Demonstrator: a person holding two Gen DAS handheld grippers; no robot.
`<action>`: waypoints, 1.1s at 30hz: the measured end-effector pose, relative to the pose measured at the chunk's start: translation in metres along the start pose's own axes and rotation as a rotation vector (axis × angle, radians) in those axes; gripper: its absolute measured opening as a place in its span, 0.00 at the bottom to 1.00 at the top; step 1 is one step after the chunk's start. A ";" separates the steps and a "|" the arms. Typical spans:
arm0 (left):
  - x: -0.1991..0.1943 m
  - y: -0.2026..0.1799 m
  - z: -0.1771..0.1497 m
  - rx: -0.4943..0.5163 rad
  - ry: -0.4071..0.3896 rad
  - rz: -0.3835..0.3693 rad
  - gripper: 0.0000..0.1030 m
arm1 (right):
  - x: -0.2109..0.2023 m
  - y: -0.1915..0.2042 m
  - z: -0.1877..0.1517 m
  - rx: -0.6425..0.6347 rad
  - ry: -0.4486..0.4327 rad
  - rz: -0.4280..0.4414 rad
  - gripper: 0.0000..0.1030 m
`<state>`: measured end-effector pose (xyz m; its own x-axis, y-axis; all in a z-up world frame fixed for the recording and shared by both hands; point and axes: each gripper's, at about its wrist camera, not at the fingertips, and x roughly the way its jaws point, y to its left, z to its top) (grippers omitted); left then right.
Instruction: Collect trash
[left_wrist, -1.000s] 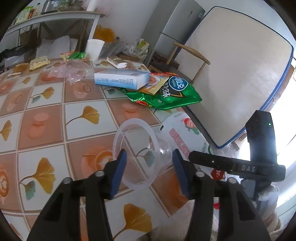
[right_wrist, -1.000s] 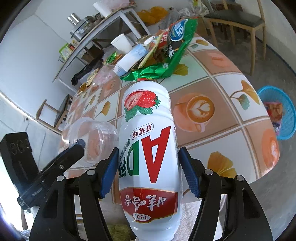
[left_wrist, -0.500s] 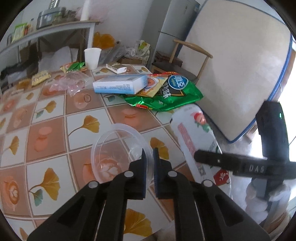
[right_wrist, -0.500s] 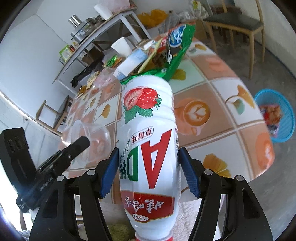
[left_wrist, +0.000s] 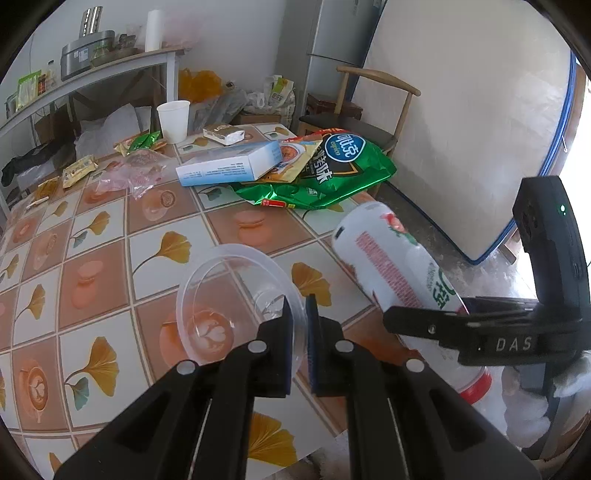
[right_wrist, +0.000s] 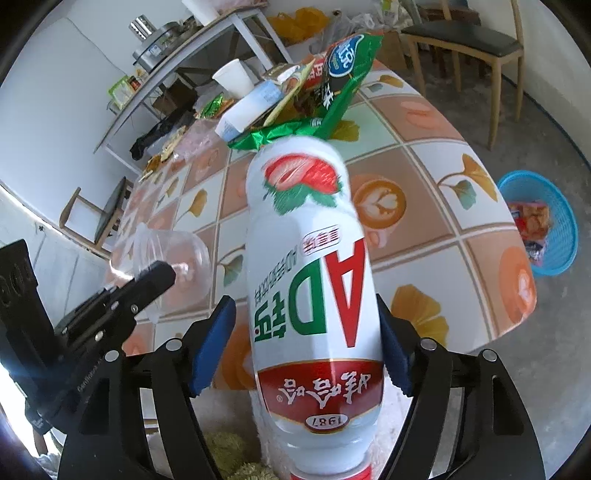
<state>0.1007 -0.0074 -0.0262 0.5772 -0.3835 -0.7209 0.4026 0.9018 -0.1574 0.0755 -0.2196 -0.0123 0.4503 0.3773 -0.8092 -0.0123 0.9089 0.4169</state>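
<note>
**Friend:** What have you got?

**Me:** My left gripper (left_wrist: 297, 306) is clenched on the cup (left_wrist: 221, 295). Its thin wall is pinched between my jaws, right at the rim. The cup lies tipped on its side, low over the table (left_wrist: 110, 258), near the edge.

**Friend:** And the other one?

**Me:** The bottle (right_wrist: 306, 240) is between the jaws of my right gripper (right_wrist: 303, 317), upside down, cap end toward me. Those jaws have just been opening. One blue pad (right_wrist: 214, 343) stands clear of the bottle, so I am not squeezing it.

**Friend:** Is the cup hard to hold?

**Me:** I think it is very light and bendy. If I squeeze hard it may crack or pop out. The rim is the stiffest part, so that is a good place to hold.

**Friend:** And the bottle?

**Me:** It looks smooth and fat, so it may be slippery. I cannot tell if it is full. I would grab it round the middle, where the sides are straight.

**Friend:** Where does it all go?

**Me:** I guess into the basket (right_wrist: 565, 236) on the floor past the table. It has trash in it.
</note>
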 end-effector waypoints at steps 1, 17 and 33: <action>0.000 -0.001 0.000 0.002 0.000 0.002 0.06 | 0.001 -0.002 -0.001 0.007 0.002 -0.004 0.68; 0.002 -0.003 -0.002 0.018 0.000 0.033 0.06 | -0.002 -0.007 -0.006 0.008 -0.015 -0.022 0.63; 0.001 -0.004 -0.003 0.035 -0.004 0.054 0.06 | -0.005 -0.019 -0.004 0.054 -0.027 0.003 0.54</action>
<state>0.0972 -0.0108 -0.0285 0.6018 -0.3355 -0.7248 0.3956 0.9136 -0.0945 0.0694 -0.2380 -0.0178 0.4743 0.3746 -0.7967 0.0339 0.8965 0.4418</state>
